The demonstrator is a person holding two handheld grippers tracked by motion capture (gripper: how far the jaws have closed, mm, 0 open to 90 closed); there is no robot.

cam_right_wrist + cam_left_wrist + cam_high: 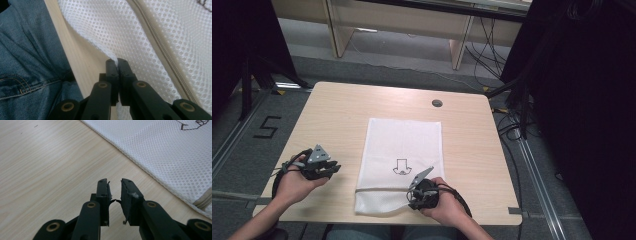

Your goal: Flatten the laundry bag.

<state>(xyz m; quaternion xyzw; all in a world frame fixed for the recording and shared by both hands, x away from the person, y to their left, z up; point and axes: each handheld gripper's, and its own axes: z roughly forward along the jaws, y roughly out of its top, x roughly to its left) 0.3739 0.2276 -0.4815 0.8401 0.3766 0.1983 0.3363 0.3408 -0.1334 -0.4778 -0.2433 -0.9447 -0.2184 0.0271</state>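
Observation:
A white mesh bag (402, 140) lies flat in the middle of the wooden table (337, 115), with a small black drawing (401, 166) on it and a zipper (379, 189) across its near end. My right gripper (411, 202) is at the bag's near right corner. In the right gripper view its jaws (117, 61) are shut on the mesh edge (110, 37), lifted a little off the table, with the zipper (160, 47) to the right. My left gripper (334, 167) rests left of the bag. Its jaws (115, 181) stand slightly apart over bare wood, with the bag's edge (150, 170) just beyond.
A round cable hole (437, 103) sits in the table's far side. The table's near edge runs right below the right gripper, over the person's jeans (25, 50). Black stands and cables (512, 100) flank the table, and pale desks (412, 25) stand behind it.

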